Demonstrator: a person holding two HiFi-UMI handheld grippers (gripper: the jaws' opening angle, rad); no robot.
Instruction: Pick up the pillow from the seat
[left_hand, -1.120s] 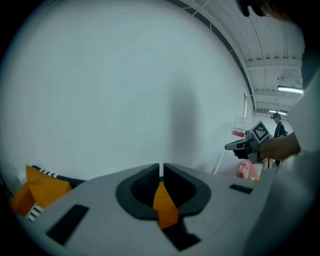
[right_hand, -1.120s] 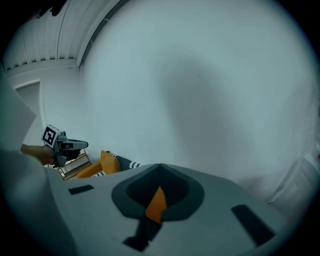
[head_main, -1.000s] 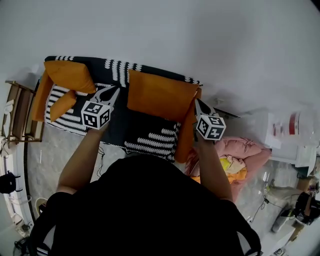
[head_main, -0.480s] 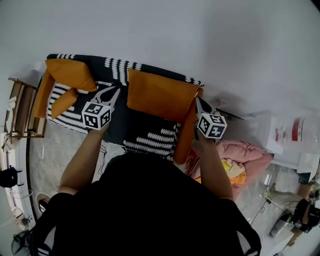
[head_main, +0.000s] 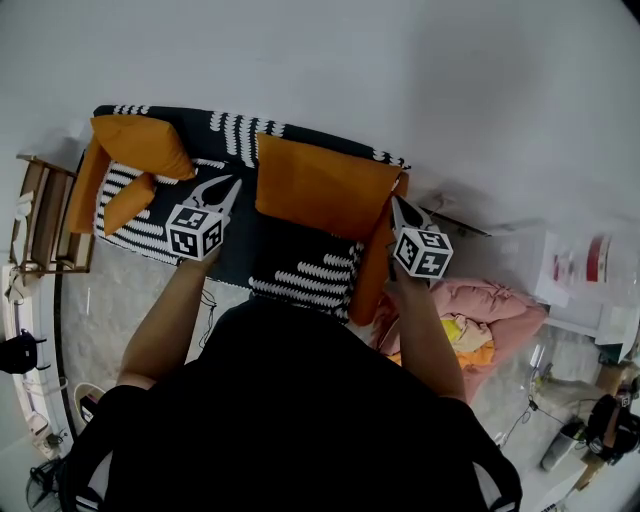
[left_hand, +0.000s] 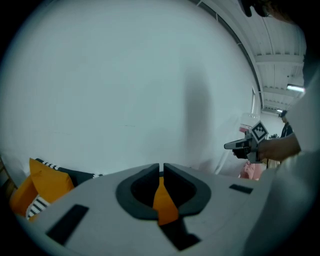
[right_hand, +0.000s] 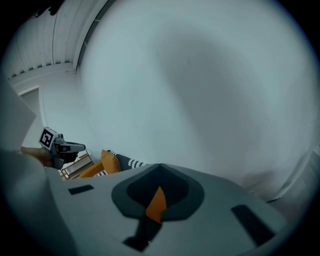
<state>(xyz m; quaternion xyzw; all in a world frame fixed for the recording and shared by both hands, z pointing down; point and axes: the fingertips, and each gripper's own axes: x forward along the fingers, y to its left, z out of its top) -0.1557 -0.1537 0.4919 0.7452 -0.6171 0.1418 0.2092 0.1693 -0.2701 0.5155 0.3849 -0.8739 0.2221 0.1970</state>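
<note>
A big orange pillow (head_main: 320, 190) hangs above the black-and-white patterned sofa seat (head_main: 300, 270), stretched between my two grippers. At its left edge is my left gripper (head_main: 232, 184), shut. My right gripper (head_main: 393, 203) is shut at the pillow's right corner. In the left gripper view the jaws (left_hand: 161, 170) meet at the tips, and a strip of orange pillow cloth (left_hand: 164, 202) shows between them. The right gripper view shows the same: closed jaws (right_hand: 160, 167) with orange pillow cloth (right_hand: 157, 205) in the gap. The person's torso hides the sofa's near edge.
Two smaller orange cushions (head_main: 140, 145) (head_main: 125, 205) lie at the sofa's left end. A wooden side table (head_main: 45, 220) stands left of the sofa. Pink and yellow bedding (head_main: 490, 305) is heaped on the floor at the right. A white wall rises behind the sofa.
Hardly anything: both grippers and the pillow stay where they were; only the head view has shifted slightly.
</note>
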